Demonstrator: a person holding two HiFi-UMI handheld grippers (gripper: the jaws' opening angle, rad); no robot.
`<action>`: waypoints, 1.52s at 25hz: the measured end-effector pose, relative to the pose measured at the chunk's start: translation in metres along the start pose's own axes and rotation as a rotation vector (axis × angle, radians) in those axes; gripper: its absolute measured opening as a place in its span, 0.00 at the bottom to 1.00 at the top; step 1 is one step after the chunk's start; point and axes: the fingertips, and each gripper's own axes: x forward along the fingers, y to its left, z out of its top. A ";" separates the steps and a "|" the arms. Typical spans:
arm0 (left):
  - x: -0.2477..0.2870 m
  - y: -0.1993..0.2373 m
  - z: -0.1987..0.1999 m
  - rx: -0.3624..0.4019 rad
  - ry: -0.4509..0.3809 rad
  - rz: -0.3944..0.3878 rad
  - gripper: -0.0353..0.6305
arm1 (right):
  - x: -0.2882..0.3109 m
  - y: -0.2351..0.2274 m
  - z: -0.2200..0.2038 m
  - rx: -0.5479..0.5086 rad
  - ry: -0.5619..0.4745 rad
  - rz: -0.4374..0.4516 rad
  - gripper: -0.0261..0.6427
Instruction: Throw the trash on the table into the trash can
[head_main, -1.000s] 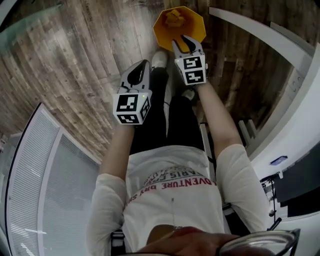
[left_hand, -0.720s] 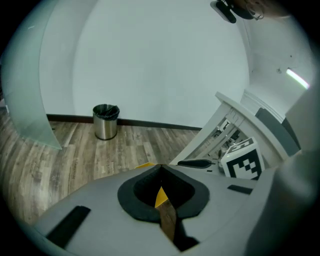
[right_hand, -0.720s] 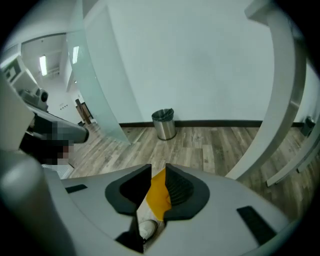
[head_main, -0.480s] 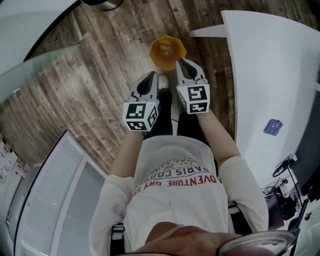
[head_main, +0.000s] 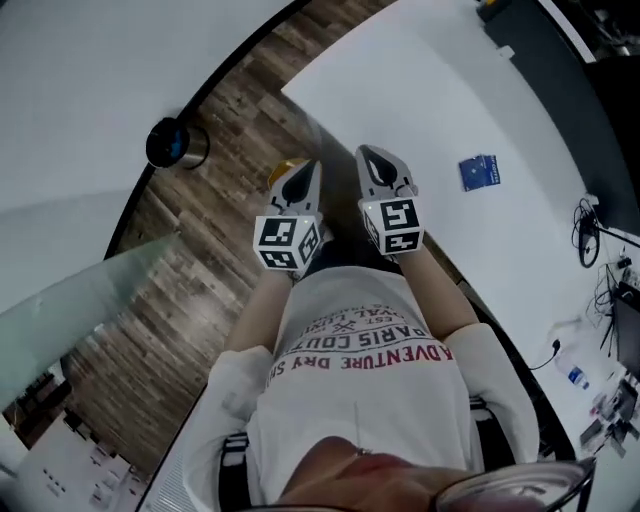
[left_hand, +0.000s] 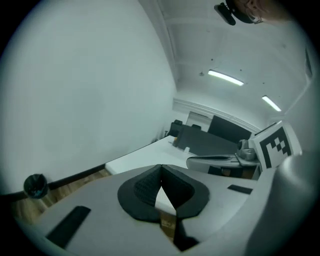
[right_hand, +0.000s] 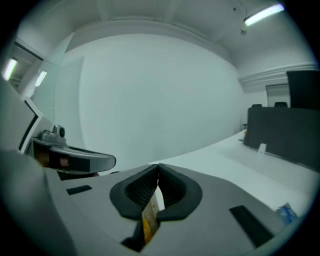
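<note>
A sliver of the orange trash can shows on the wood floor, mostly hidden behind my left gripper. That gripper is shut and empty; in the left gripper view its tips meet. My right gripper is held beside it at the corner of the white table. Its jaws have just been closing and now stand shut with nothing between them. A blue packet lies on the table to the right of the right gripper, and the right gripper view shows the packet at the lower right.
A black round container stands on the floor by the curved white wall, also visible as a dark container in the left gripper view. A glass panel runs along the left. Dark screens and cables line the table's far side.
Both grippers have risen from just over the orange trash can to table height. The right jaws, open above the can before, are shut. The view has swung from floor to table.
</note>
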 end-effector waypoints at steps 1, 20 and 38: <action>0.009 -0.026 0.010 0.027 -0.008 -0.050 0.09 | -0.022 -0.021 0.006 0.009 -0.017 -0.049 0.08; 0.062 -0.492 -0.039 0.373 0.036 -0.794 0.09 | -0.468 -0.279 -0.093 0.214 -0.172 -0.904 0.08; 0.055 -0.573 -0.067 0.412 0.028 -0.851 0.09 | -0.539 -0.310 -0.137 0.286 -0.191 -0.989 0.08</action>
